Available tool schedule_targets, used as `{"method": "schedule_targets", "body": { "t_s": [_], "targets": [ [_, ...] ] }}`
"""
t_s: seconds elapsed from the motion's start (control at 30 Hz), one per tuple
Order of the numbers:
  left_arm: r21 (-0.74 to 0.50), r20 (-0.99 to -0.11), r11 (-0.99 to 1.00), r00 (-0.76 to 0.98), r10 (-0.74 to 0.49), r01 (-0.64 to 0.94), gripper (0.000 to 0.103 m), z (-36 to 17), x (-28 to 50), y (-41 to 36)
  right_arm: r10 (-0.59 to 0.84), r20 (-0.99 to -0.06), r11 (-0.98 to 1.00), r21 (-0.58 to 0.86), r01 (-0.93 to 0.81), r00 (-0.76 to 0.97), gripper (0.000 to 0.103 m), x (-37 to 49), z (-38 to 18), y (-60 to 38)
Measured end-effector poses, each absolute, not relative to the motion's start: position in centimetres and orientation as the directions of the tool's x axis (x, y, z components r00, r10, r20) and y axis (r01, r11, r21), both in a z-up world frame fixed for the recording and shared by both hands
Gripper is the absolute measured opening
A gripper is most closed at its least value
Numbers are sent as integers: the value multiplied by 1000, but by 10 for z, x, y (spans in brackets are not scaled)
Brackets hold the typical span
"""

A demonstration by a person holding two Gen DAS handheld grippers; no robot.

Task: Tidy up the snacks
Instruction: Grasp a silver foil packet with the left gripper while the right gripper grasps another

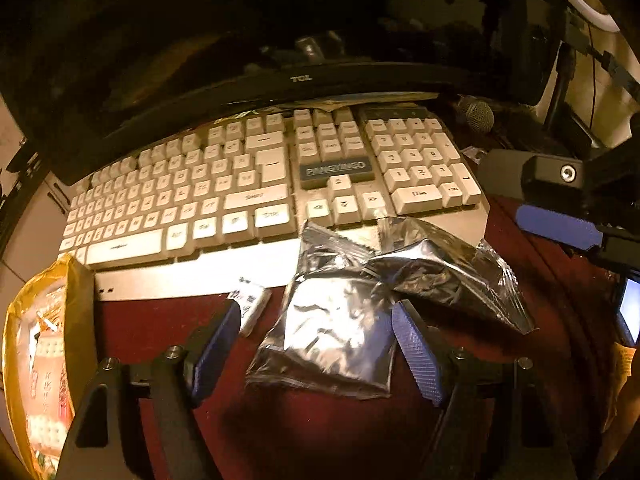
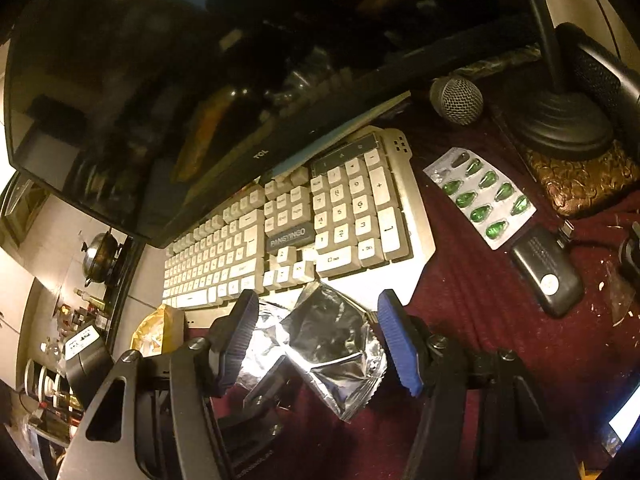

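Item: two foil packs, centre-bottom of both views, on red cloth [image 1: 340, 432] below keyboard [image 1: 240, 200].
- Near pack [image 1: 332, 340]: between my L gripper [image 1: 316, 344] jaws, spread wide, pads not pressing.
- 2nd pack [image 2: 336, 344]: between R gripper [image 2: 316, 340] jaws, apart, no squeeze seen.
Step, I judge: pre-grasp. Next: close on pack, lift clear.
L view only: orange snack bag [image 1: 44, 360], left edge. R view only: pill blister [image 2: 480, 196], upper right.

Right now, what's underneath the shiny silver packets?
The silver packets lie mostly on the dark red cloth, their far edge overlapping the keyboard. Anything beneath them is covered.
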State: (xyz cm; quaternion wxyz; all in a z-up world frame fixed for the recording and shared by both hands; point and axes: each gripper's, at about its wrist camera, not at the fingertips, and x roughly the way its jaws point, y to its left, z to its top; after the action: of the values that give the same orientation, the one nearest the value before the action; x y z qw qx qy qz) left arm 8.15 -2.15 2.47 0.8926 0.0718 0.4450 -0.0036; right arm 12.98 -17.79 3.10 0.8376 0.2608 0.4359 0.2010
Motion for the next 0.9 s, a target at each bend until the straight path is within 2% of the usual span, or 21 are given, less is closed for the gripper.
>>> {"method": "schedule_targets", "body": {
  "t_s": [0.17,0.3,0.53,0.6,0.63,0.7,0.9],
  "targets": [
    [103,-797,991,604,32,82,80,15,86,-23,549,-641,795,599,-97,536,61,132,27,-176],
    [96,-784,991,621,21,88,61,14,80,-22,538,-654,802,591,-85,532,61,135,22,-176],
    [36,-765,998,644,-11,59,53,22,69,1,517,-671,820,566,-83,531,62,140,15,-173],
    [14,-745,999,667,-16,39,43,31,63,13,506,-679,830,551,-87,531,64,143,12,-171],
    [2,-735,1000,677,-18,30,42,35,60,18,505,-680,832,547,-91,531,64,144,11,-169],
    [-20,-713,1000,701,-19,7,30,43,57,28,498,-688,841,532,-100,527,65,149,6,-166],
    [-35,-674,999,738,-9,-20,28,57,52,44,537,-699,832,531,-159,472,65,151,-2,-149]
  ]
}}
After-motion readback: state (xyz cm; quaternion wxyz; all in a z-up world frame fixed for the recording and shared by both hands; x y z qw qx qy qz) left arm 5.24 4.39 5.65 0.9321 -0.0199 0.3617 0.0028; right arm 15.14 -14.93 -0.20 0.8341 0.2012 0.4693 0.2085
